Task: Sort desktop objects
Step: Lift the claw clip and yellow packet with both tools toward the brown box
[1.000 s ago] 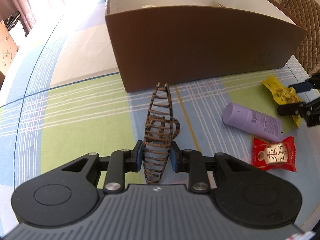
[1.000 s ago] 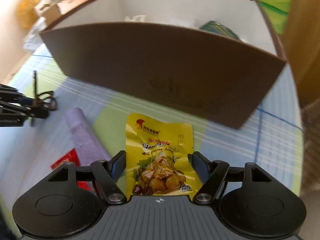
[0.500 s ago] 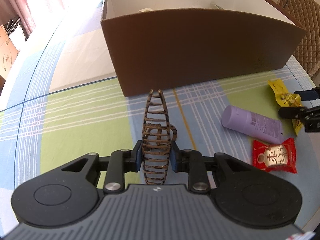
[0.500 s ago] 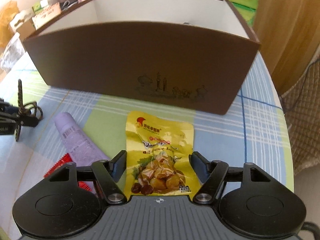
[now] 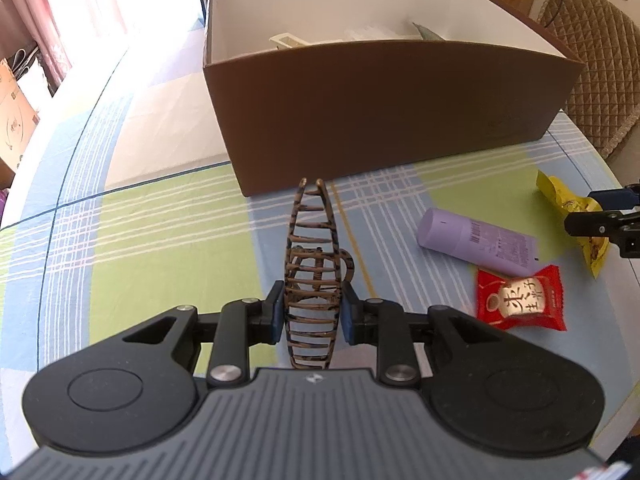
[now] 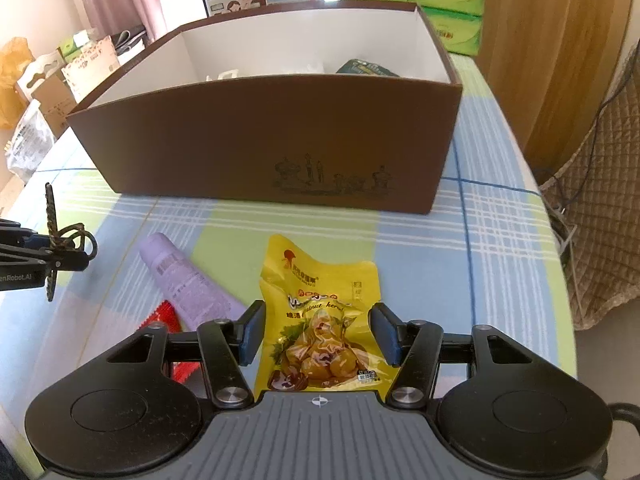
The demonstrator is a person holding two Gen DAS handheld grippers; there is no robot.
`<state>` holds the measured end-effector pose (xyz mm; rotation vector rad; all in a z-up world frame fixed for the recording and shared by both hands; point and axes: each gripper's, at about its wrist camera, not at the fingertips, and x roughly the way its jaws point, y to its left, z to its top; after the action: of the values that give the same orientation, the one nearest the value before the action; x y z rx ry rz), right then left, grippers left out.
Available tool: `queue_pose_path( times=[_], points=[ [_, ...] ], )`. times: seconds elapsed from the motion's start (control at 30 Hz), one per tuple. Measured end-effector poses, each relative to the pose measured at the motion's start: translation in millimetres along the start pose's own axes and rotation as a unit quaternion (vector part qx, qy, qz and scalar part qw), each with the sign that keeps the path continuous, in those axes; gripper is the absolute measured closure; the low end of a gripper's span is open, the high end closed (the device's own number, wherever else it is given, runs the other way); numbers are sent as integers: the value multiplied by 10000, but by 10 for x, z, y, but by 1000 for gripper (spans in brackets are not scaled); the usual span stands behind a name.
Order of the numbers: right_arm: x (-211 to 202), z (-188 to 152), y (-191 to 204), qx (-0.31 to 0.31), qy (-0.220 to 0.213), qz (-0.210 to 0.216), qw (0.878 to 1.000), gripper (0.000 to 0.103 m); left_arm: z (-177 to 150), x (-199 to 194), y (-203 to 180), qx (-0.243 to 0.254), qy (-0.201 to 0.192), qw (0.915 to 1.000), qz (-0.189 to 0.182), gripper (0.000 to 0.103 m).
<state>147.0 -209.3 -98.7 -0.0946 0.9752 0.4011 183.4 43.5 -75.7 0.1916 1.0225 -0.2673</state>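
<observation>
Hair claw clip (image 5: 313, 276), tortoiseshell, stands upright, pinched between the blue pads of the left gripper (image 5: 312, 311), whose jaws are narrowed onto it; whether it rests on the tablecloth (image 5: 160, 232) I cannot tell. Brown box (image 5: 384, 108), open-topped, sits at 12 o'clock beyond the clip. Purple tube (image 5: 476, 242) lies at 2 o'clock from the clip, red snack packet (image 5: 520, 300) touching its near side. Yellow chestnut pouch (image 6: 322, 324) lies flat between the fingers of the right gripper (image 6: 318, 334), jaws spread wide at either edge, pads just beside it, contact unclear. Box contents: pale items and a green packet (image 6: 366, 68), partly hidden.
</observation>
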Motion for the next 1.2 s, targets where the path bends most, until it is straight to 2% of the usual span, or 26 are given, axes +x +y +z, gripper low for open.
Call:
queue_pose_path(
  times=[0.6, 1.2],
  points=[
    [-396, 56, 130, -48, -348, 189, 9992, 49, 26, -343, -133, 139, -387, 9991, -132, 81],
    [-740, 328, 304, -84, -895, 527, 9946, 49, 291, -732, -172, 210, -995, 9942, -339, 81]
  ],
)
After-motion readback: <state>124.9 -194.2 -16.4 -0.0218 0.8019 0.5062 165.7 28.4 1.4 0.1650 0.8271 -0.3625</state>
